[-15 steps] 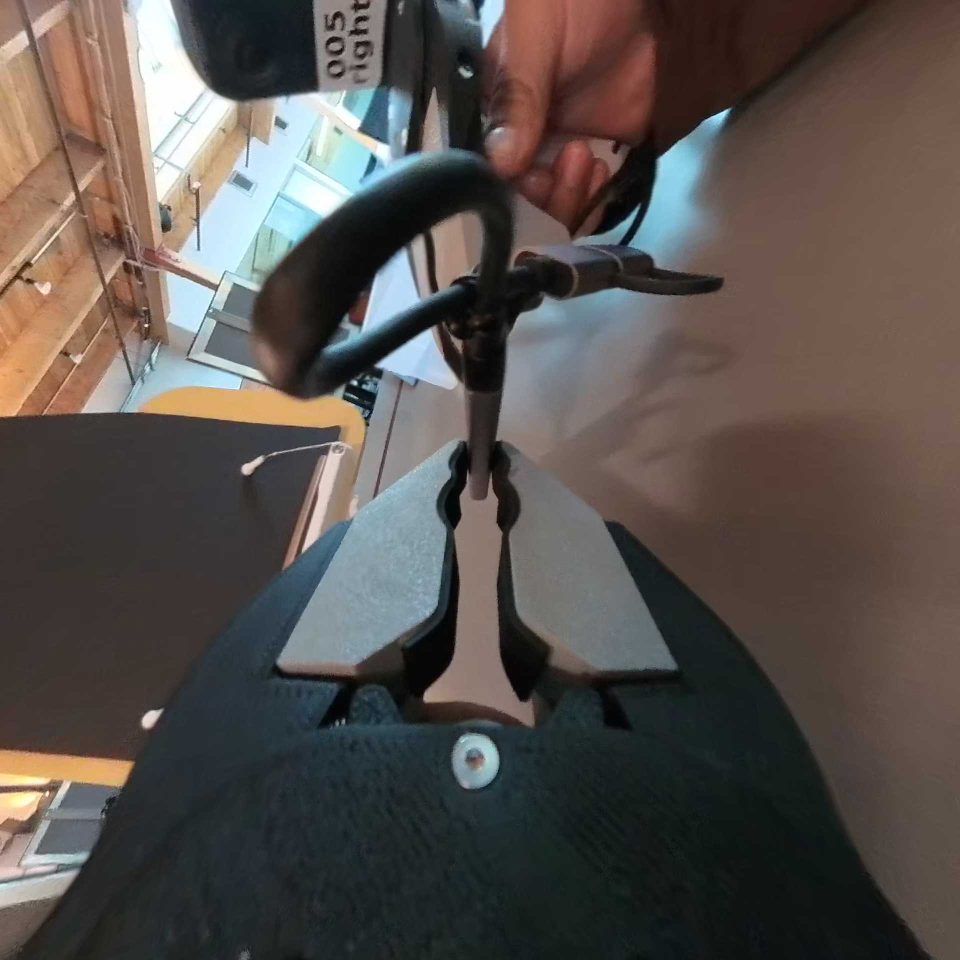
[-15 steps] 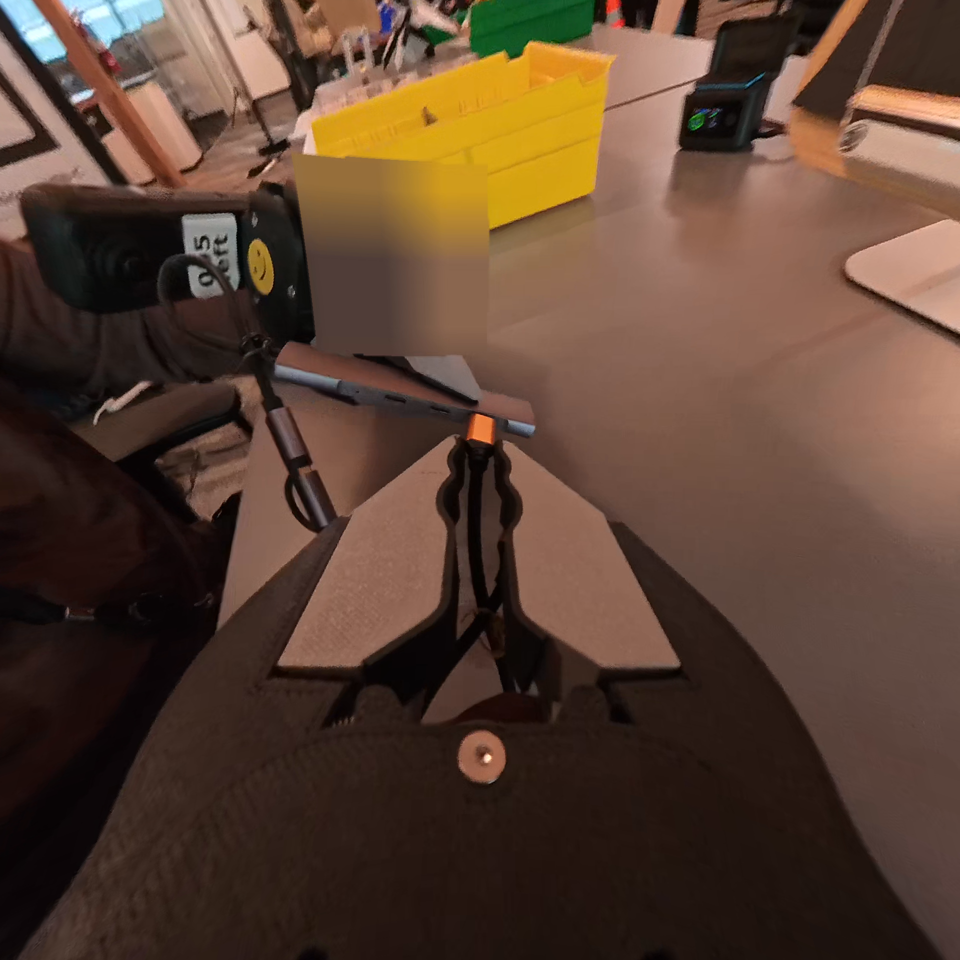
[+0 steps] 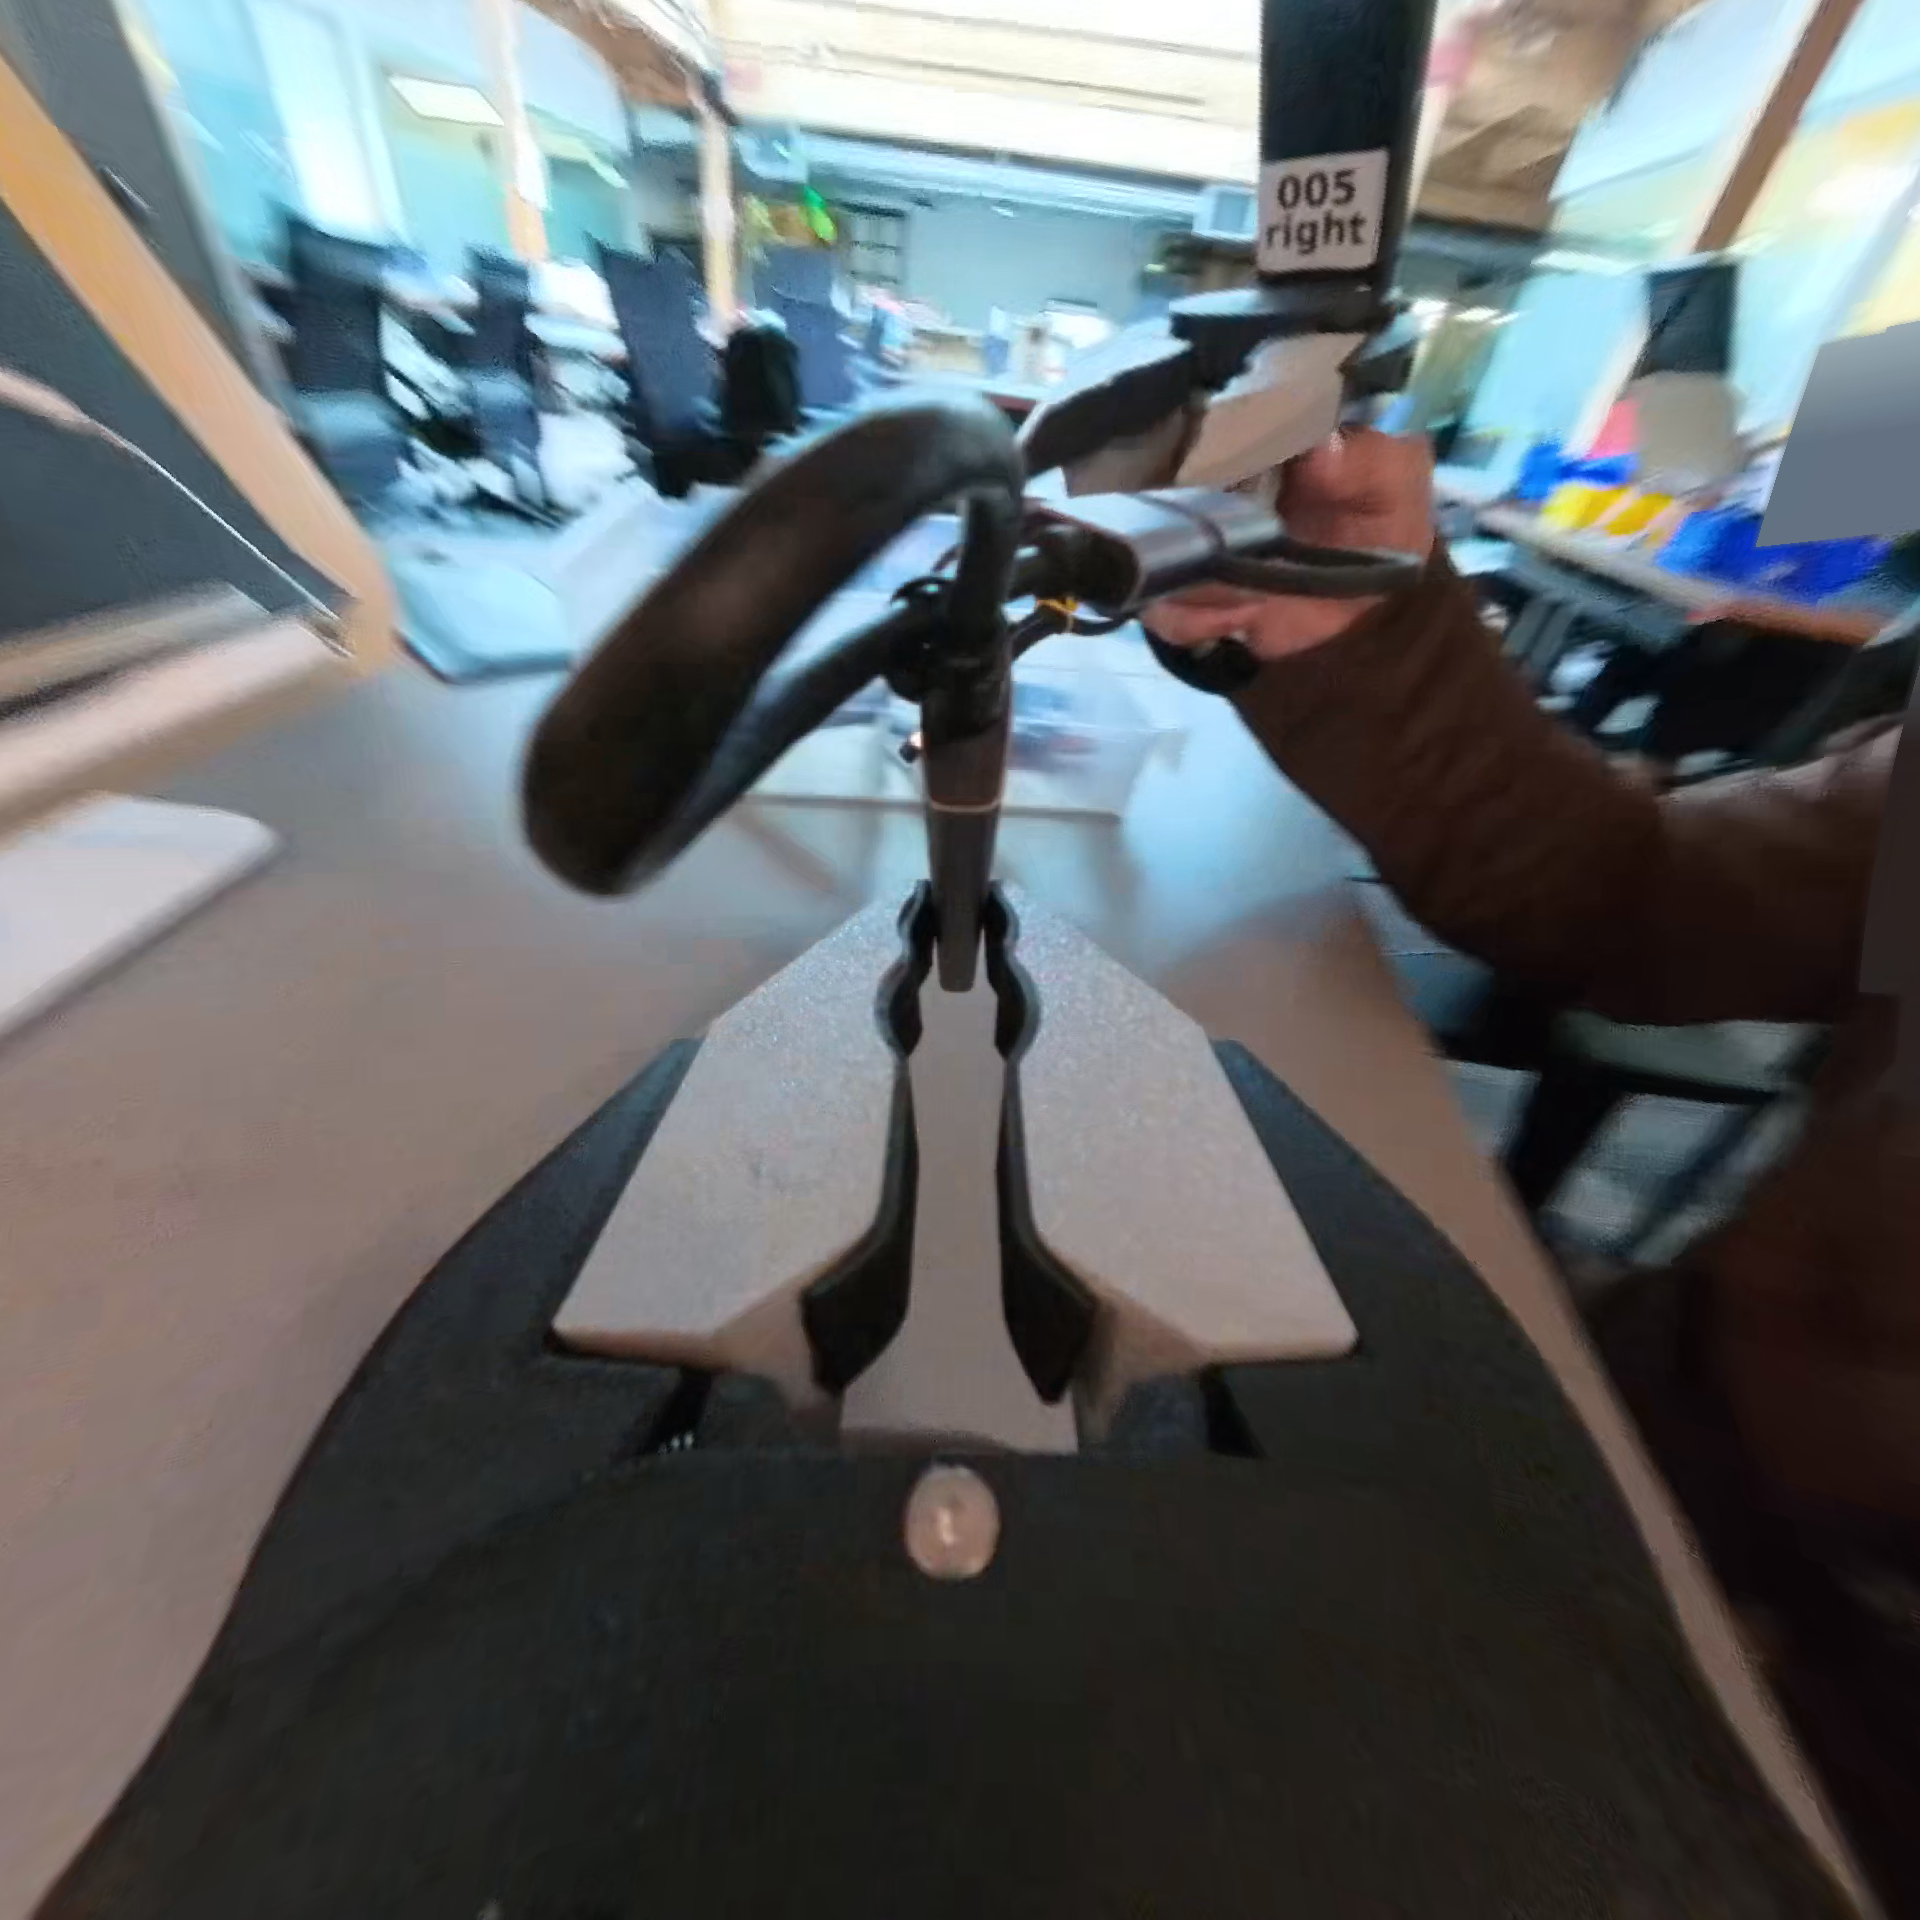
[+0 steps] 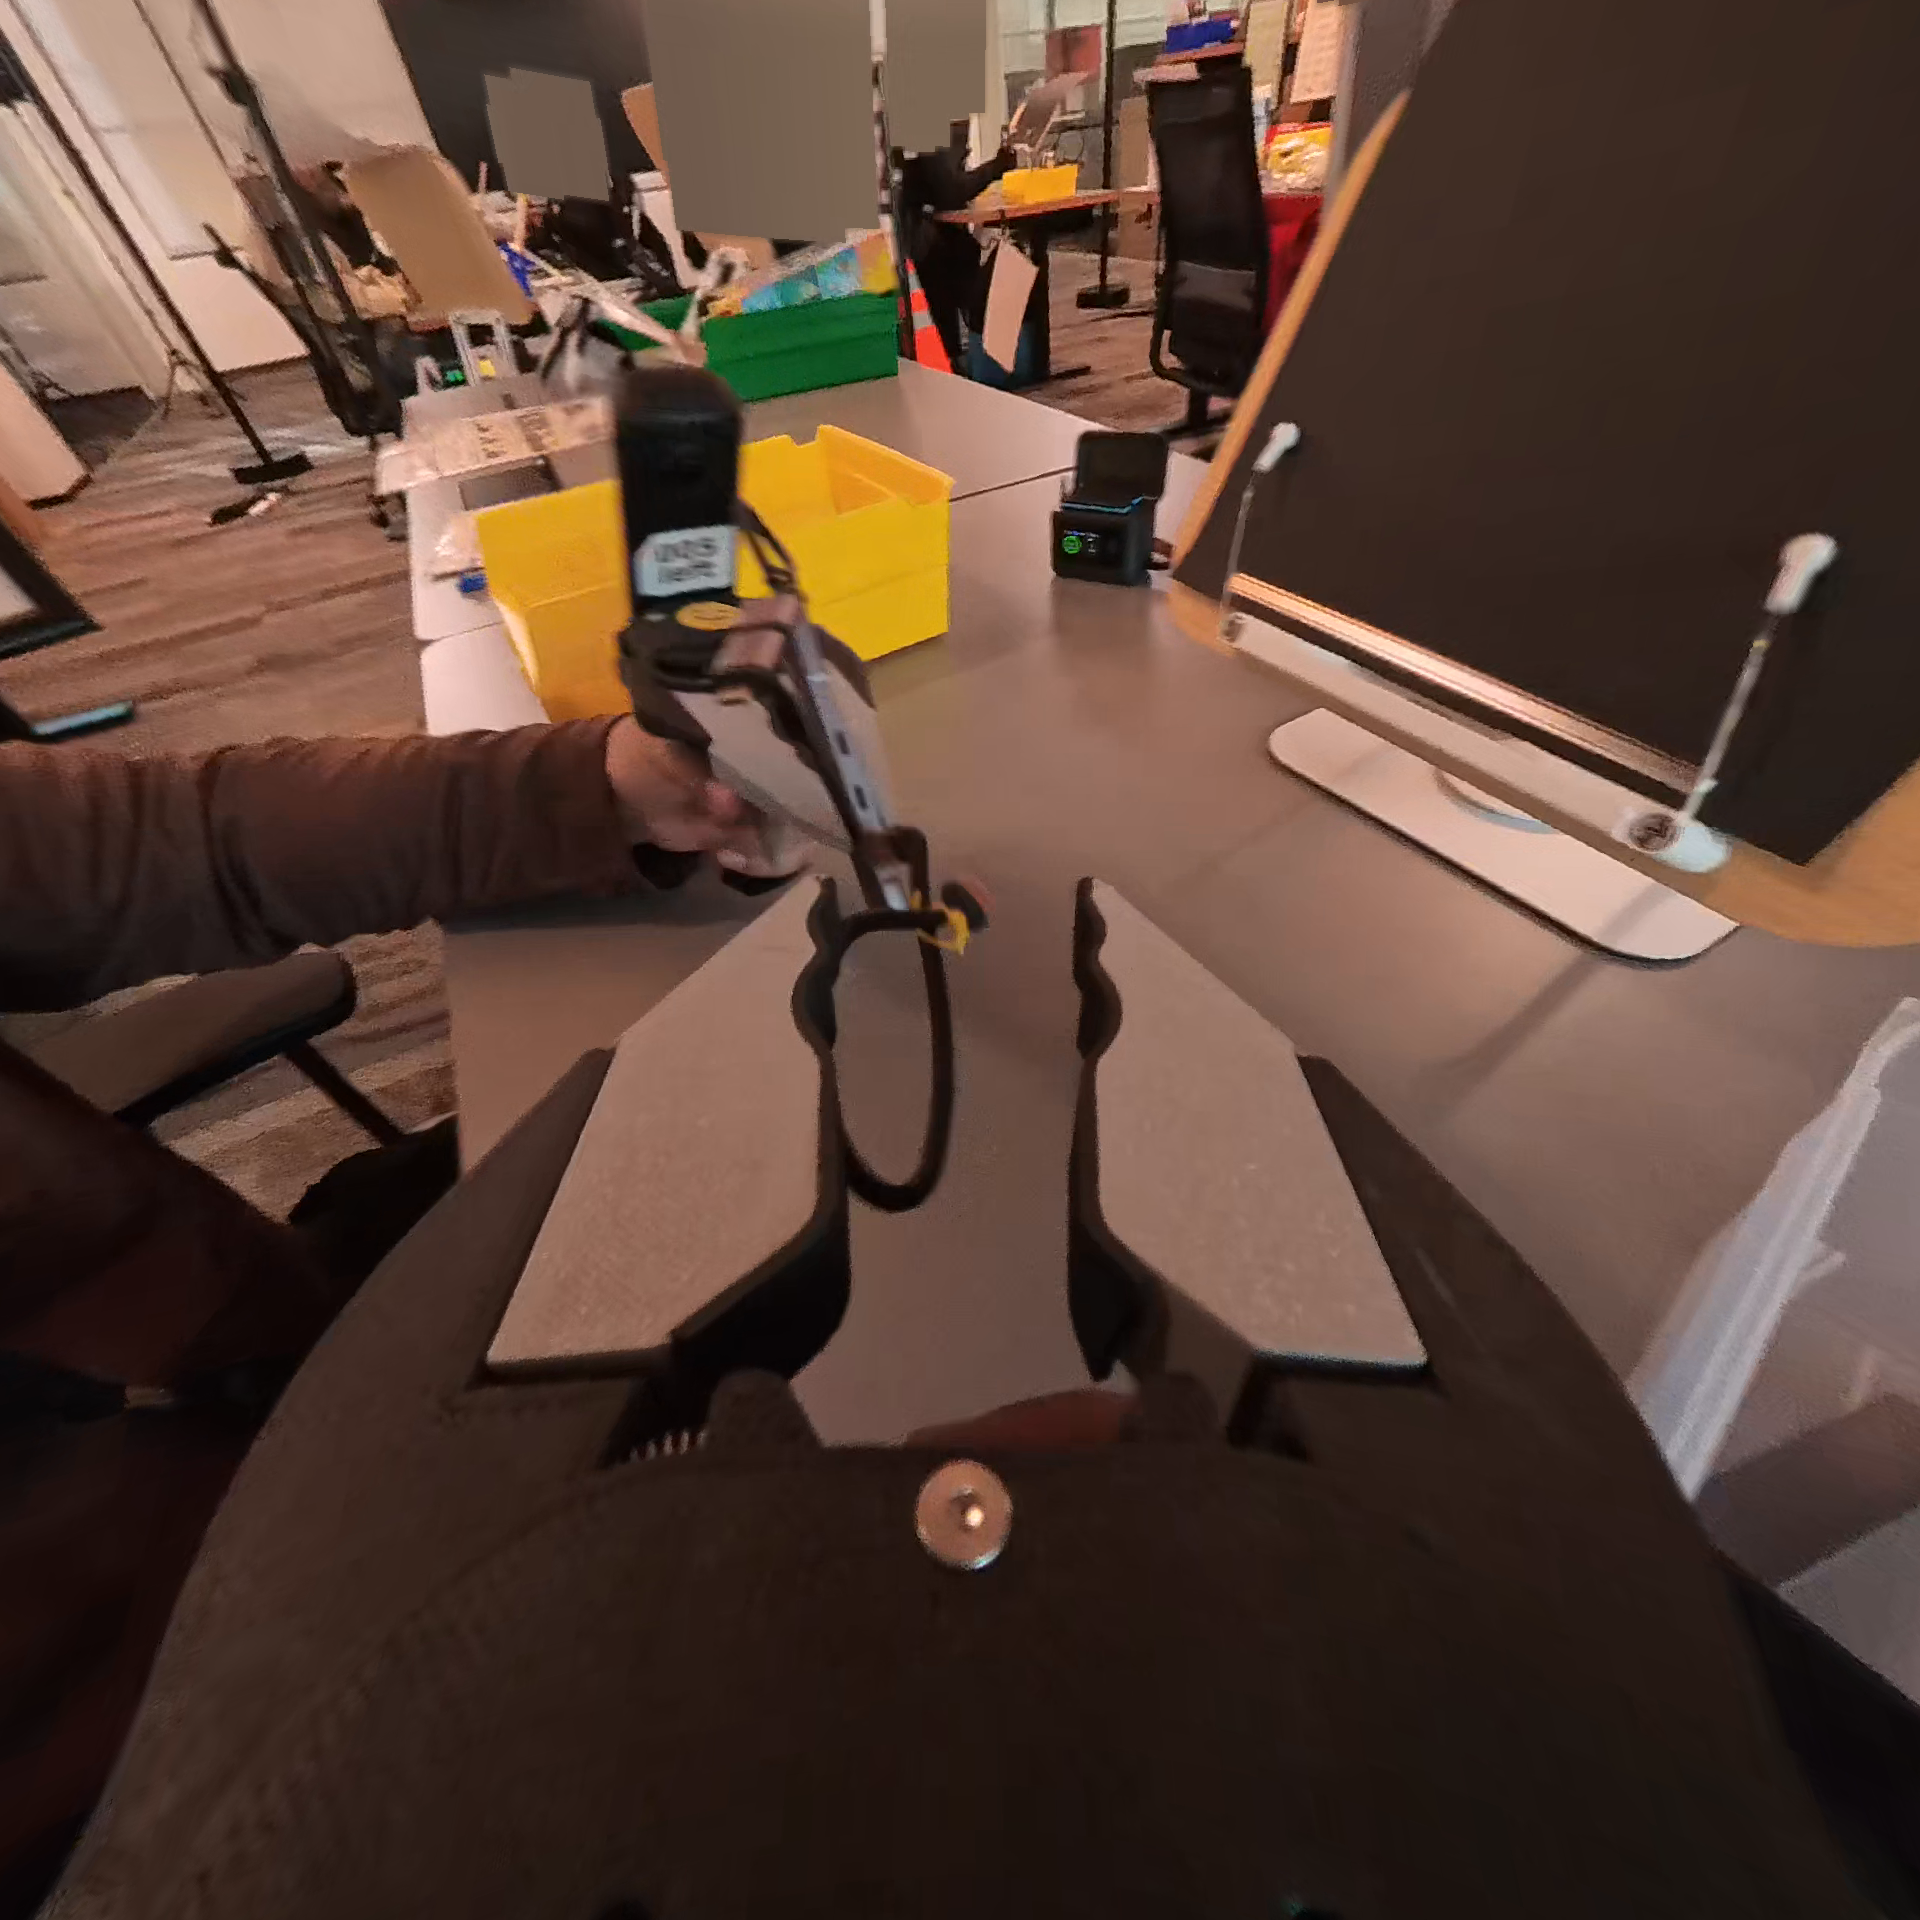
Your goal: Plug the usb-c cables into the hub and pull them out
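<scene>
My left hand-held gripper point(image 3: 958, 940) is clamped on the narrow end of the grey hub point(image 4: 842, 727), which it holds up in the air above the worktop point(image 4: 1195, 852), edge-on to me in the left wrist view. My right hand-held gripper point(image 4: 951, 966) stands with its jaws wide apart and nothing between them. A thin black usb-c cable point(image 4: 935, 1049) hangs in a loop off the hub's near end, with a yellow tie point(image 4: 951, 928) just beside the plug (whether that plug is seated or only resting at the port I cannot tell, the spot is blurred).

My worry is the grip: the left jaws pinch only a short stretch of the hub, so a sideways tug on the cable could twist it loose and drop it. The slack loop hangs between my right fingers, and closing there would likely catch cable, not plug, straining the connector. The hub's own thick black lead point(image 3: 748, 644) arcs across my left view and hides the ports.
</scene>
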Demonstrator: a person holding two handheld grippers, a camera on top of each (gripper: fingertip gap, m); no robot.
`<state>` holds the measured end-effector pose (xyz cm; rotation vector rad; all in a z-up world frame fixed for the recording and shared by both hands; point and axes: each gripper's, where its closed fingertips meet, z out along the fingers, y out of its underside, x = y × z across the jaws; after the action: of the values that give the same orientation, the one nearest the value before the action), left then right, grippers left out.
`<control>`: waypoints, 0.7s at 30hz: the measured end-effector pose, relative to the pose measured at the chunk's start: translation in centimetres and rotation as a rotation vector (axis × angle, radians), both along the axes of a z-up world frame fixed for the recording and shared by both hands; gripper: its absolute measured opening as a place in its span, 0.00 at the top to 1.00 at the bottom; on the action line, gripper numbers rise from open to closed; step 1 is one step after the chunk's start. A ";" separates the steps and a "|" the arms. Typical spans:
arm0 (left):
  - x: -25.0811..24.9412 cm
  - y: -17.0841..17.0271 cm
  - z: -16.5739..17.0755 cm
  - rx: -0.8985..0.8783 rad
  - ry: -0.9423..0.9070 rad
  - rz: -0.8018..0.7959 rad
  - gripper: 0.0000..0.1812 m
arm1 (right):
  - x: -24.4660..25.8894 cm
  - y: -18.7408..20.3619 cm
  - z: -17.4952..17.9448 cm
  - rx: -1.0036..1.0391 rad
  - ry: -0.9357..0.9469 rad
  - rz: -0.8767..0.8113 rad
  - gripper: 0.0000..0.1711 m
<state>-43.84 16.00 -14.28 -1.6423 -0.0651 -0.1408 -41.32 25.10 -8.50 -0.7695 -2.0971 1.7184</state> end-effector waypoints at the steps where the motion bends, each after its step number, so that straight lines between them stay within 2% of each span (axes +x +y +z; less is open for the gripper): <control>1: 0.3 0.1 -0.3 -0.013 -0.052 -0.036 0.96 | 0.6 -0.5 0.3 0.003 -0.006 0.020 0.74; 3: 0.8 0.4 -1.7 -0.080 -0.072 -0.065 0.96 | 1.8 -1.9 0.0 0.034 -0.026 0.077 0.68; 5: 1.4 0.7 -3.0 -0.147 -0.072 -0.088 0.96 | 2.2 -3.0 -1.6 0.136 -0.054 0.098 0.70; 7: 2.3 1.0 -3.4 -0.161 -0.091 -0.131 0.96 | 2.3 -3.7 -4.2 0.301 -0.052 0.108 0.87; 8: 2.6 1.1 -3.5 -0.168 -0.101 -0.146 0.96 | 2.1 -3.9 -5.4 0.384 -0.035 0.106 0.88; 11: 3.1 0.8 -3.8 -0.196 -0.098 -0.178 0.96 | 1.6 -4.0 -7.7 0.522 -0.034 0.097 0.81; 14: 4.1 0.5 -3.8 -0.207 -0.098 -0.241 0.96 | 1.2 -3.7 -8.0 0.559 -0.012 0.089 0.83; 18: 4.3 0.8 -4.5 -0.245 -0.056 -0.232 0.96 | 2.9 -5.2 -9.5 0.512 -0.092 0.236 0.82; 21: 4.2 0.8 -4.6 -0.250 -0.052 -0.222 0.96 | 3.2 -6.1 -10.6 0.441 -0.179 0.312 0.90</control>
<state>-39.65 16.85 -18.89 -1.8937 0.0629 -0.3570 -38.08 18.98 -19.06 -0.4976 -2.7054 1.2711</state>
